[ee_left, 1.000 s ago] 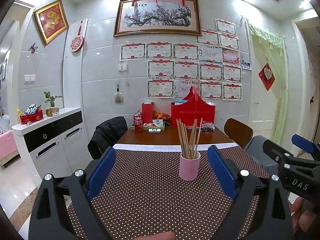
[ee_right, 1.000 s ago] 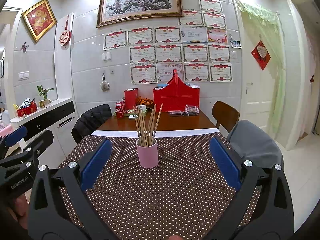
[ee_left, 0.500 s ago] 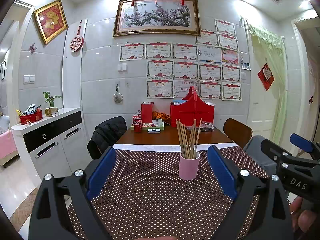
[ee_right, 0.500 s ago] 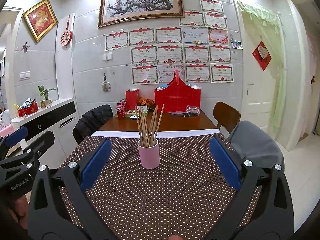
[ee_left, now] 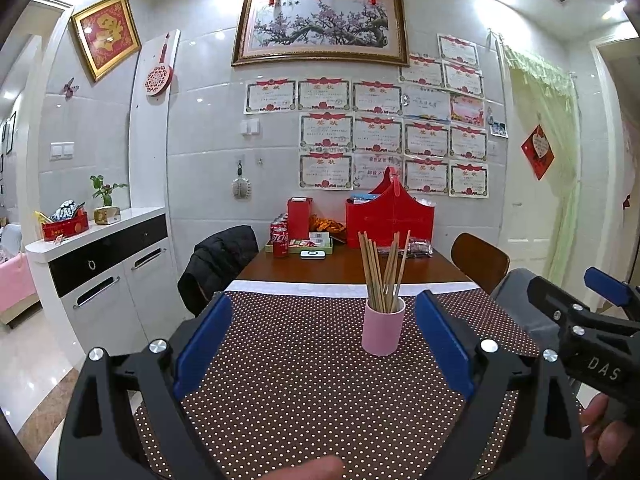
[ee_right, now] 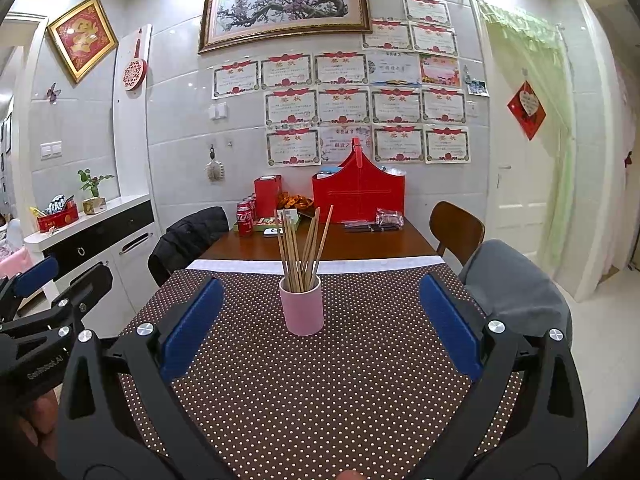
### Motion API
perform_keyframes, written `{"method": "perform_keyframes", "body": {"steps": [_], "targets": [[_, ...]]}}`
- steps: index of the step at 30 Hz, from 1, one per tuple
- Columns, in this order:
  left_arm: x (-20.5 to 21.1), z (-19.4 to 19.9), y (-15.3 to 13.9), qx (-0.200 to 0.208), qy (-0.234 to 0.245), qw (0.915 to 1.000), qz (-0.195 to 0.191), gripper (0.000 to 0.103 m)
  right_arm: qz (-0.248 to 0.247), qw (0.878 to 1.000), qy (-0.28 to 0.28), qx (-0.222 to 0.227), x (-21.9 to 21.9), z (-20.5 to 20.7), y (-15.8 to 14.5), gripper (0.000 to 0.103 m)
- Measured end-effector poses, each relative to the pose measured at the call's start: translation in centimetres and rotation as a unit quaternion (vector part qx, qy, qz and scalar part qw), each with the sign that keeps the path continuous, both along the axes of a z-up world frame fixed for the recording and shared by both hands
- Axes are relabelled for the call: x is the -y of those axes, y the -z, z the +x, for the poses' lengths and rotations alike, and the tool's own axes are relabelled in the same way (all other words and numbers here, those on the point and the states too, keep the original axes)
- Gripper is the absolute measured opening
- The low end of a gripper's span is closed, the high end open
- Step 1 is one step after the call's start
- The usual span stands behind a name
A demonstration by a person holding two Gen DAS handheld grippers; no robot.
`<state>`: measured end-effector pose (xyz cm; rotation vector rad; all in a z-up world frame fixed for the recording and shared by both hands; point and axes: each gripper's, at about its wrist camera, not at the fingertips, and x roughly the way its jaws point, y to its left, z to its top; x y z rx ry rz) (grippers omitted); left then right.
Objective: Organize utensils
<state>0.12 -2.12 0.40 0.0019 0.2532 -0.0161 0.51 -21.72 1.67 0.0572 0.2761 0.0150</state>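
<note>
Your left gripper (ee_left: 322,344) and right gripper (ee_right: 316,326) are spread wide, holding nothing. The pink cup (ee_right: 301,306) of chopsticks (ee_right: 303,246) stands ahead, between the right fingers.

Wooden table (ee_left: 352,268), dotted brown cloth (ee_left: 312,392), pink cup (ee_left: 383,330) standing on cloth

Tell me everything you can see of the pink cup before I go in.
The cup is a plain, matte pink cylinder with no handle, open at the top. It stands upright on the dotted brown cloth, near the cloth's far edge. A loose bundle of wooden chopsticks stands in it, fanning outward above the rim. Both tools are open and short of it; nothing else touches it.
</note>
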Motion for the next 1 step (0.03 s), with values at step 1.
{"method": "perform_keyframes", "body": {"steps": [1], "targets": [[-0.03, 0.07, 0.0, 0.0, 0.0, 1.0, 0.0, 0.091, 0.0, 1.0, 0.0, 0.0, 0.04, -0.04, 0.02, 0.097]]}}
